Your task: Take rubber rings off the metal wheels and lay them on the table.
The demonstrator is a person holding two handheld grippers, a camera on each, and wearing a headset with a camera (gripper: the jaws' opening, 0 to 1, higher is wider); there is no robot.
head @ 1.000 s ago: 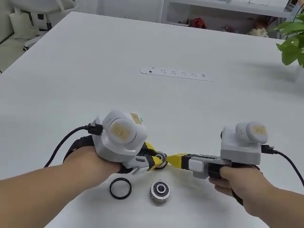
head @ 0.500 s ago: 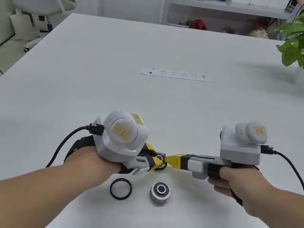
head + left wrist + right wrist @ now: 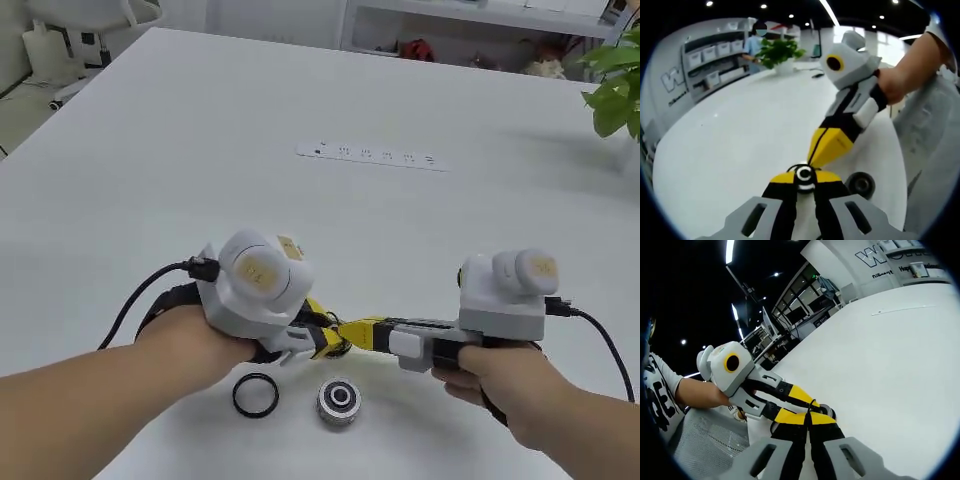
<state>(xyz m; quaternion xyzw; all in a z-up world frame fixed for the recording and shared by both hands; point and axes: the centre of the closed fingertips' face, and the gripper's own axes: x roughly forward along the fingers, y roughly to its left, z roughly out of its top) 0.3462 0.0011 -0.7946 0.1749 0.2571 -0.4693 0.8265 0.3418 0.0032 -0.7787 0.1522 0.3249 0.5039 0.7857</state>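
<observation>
I am holding a two-jaw gripper in each hand over a white tabletop [image 3: 200, 150]. In the head view the two are meeting tip to tip, close in front of me.

My left gripper [image 3: 804, 179] is clamping a small metal wheel [image 3: 804, 172] between its yellow-tipped jaws. In the left gripper view the wheel is sitting squarely between the tips, with its round face turned toward the camera.

My right gripper [image 3: 352, 331] is reaching in from the right and pointing straight at the left one. Its yellow tips are pressed together and touching the edge of the clamped wheel. In the right gripper view its jaws are lying almost flat against each other, and a thin dark line is showing at their tips. I cannot tell whether that line is rubber caught between them.

In the head view, two things are lying on the tabletop just nearer to me than the grippers, side by side but apart. On the left a loose black rubber ring [image 3: 255, 395] is lying flat. On the right a second wheel [image 3: 340, 398], silvery with a dark centre, is resting with its hub facing up.

Farther back, a white power strip [image 3: 372, 155] is lying across the middle of the tabletop. The leaves of a green plant [image 3: 612, 90] are showing at the right edge.
</observation>
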